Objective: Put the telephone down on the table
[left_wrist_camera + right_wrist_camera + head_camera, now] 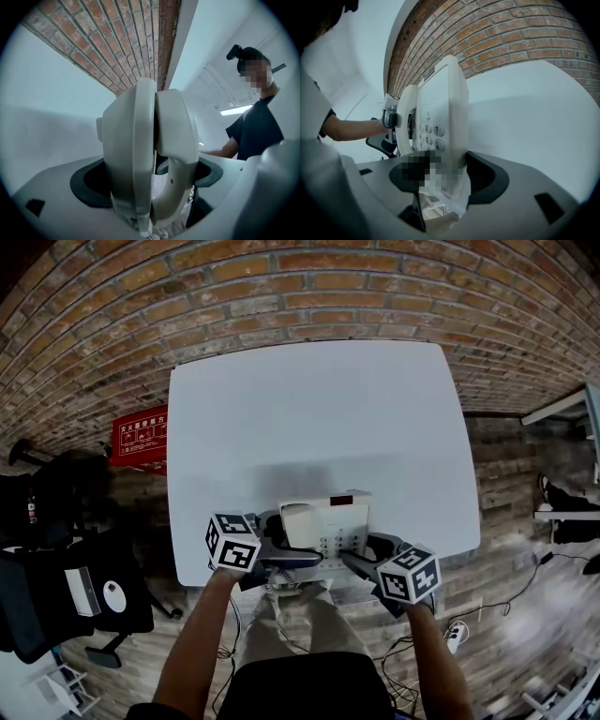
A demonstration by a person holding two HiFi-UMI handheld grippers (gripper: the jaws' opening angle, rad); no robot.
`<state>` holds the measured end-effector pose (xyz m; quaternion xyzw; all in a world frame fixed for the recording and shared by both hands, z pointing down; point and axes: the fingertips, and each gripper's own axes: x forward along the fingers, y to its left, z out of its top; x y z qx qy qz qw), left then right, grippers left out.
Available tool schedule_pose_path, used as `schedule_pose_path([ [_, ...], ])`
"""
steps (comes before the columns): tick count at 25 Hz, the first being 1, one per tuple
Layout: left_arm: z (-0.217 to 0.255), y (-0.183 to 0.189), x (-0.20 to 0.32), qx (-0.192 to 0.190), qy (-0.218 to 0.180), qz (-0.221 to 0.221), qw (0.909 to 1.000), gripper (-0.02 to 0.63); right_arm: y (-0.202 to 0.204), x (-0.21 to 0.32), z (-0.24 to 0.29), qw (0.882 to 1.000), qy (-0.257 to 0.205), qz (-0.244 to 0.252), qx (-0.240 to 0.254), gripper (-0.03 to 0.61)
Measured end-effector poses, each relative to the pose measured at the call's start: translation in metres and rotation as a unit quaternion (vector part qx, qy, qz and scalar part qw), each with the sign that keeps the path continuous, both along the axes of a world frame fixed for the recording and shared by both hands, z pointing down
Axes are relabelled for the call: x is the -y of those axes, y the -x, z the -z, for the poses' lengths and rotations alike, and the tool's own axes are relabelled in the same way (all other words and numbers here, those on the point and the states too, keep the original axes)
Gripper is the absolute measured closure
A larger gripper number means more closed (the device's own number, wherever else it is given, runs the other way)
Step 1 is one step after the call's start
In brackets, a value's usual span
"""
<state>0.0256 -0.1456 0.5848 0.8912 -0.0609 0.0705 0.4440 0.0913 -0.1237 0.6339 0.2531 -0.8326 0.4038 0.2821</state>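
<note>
While left claw (151,180) and right claw (445,176) grip, one telephone (328,521) overlies one table (309,409).

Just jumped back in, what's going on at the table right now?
A person is holding a white telephone with both tools, one at each end. The left tool is clamped on the handset side and the right tool on the keypad side. The telephone sits face up at the near edge of the white table. I cannot tell whether it touches the tabletop. Neither tool has let go.
</note>
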Motion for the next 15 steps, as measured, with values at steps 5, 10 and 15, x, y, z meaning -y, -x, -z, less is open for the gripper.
schedule_pose_path([
  [5, -0.005, 0.0, 0.002, 0.005, 0.025, -0.007, 0.9997, 0.143, 0.0, 0.001, -0.002, 1.0, 0.015, -0.003, 0.002, 0.327],
  [10, -0.009, 0.0, 0.005, 0.005, 0.044, -0.006, 0.999, 0.143, -0.001, 0.003, -0.004, 1.0, 0.024, -0.009, 0.003, 0.327],
  [15, -0.014, 0.001, 0.008, 0.012, 0.067, -0.006, 0.9977, 0.138, 0.0, 0.004, -0.007, 0.999, 0.033, -0.019, 0.004, 0.328],
])
